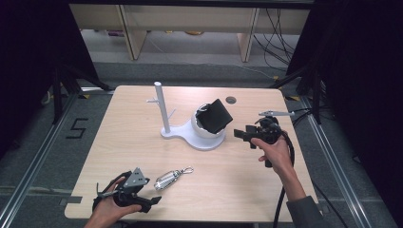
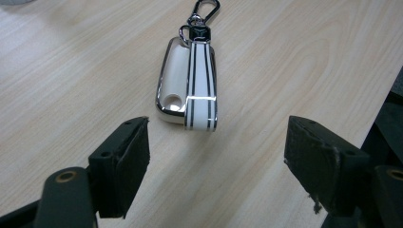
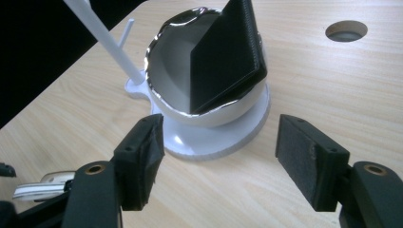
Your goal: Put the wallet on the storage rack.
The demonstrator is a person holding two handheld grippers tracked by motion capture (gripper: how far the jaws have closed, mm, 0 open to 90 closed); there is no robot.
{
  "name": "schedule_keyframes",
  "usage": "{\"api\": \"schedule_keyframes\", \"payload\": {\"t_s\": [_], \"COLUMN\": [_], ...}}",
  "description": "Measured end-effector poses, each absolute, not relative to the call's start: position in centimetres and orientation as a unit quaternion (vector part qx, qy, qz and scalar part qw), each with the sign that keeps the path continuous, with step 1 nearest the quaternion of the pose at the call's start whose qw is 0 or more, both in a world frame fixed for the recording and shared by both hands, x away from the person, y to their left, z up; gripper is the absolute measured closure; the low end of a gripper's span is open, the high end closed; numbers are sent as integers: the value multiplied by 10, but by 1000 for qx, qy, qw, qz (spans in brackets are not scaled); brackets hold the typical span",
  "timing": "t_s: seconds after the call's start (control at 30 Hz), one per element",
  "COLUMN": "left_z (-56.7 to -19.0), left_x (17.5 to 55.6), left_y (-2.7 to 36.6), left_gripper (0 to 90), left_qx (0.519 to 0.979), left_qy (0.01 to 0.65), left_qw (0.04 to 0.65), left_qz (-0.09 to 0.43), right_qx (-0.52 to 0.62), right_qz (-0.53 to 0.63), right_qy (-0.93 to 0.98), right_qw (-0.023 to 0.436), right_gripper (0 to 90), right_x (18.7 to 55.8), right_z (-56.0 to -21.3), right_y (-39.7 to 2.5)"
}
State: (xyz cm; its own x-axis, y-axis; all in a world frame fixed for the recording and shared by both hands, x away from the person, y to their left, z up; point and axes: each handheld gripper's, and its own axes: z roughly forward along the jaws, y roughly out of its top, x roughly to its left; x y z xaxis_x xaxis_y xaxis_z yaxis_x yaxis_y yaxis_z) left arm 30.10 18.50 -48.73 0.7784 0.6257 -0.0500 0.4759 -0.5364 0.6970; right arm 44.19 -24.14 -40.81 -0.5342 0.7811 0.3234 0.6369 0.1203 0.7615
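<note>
Standing beside the wooden table, I see a person holding a claw in each hand. The left gripper sits low at the near edge, its jaws spread wide and holding nothing. Straight ahead of it, just beyond the jaw tips and roughly centred between them, lies a key fob, flat on the wood with its clip end pointing away. That lineup suggests the claw is aimed to slide forward around the fob's near end.

The right gripper hovers at the far right side, jaws also apart and empty. Directly in front of it stands a white stand carrying a shallow chrome-rimmed bowl, with a black wallet-like object leaning tilted inside. A thin white post with small pegs rises from the stand's far side, probably for hanging keys.

The left gripper view reveals what the high view cannot: the fob's cream cover, two dark stripes on its strap, and a chrome rim. The right gripper view shows the black object's ribbed edge and, beside its left jaw, a glimpse of the fob. The high view alone gives the whole layout, with the fob and stand well apart.
</note>
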Motion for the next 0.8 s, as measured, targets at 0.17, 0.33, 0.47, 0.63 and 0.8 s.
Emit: {"api": "schedule_keyframes", "payload": {"t_s": [0.17,0.33,0.47,0.63,0.8], "left_z": [-488,-487,-489,-492,-490], "left_x": [300,298,297,296,296], "left_y": [185,186,186,186,185], "left_gripper": [232,232,232,232,232], "left_qx": [869,875,874,876,879], "left_qy": [321,309,311,313,305], "left_qw": [362,357,356,350,352], "left_qz": [104,111,110,106,105], "right_qx": [466,471,472,468,456], "right_qz": [468,458,449,441,435], "right_qy": [746,751,755,763,773], "right_qw": [87,74,71,72,74], "right_gripper": [329,326,325,322,292], "right_x": [426,418,411,403,389], "right_z": [-414,-430,-439,-445,-452], "right_y": [-238,-237,-236,-231,-224]}}
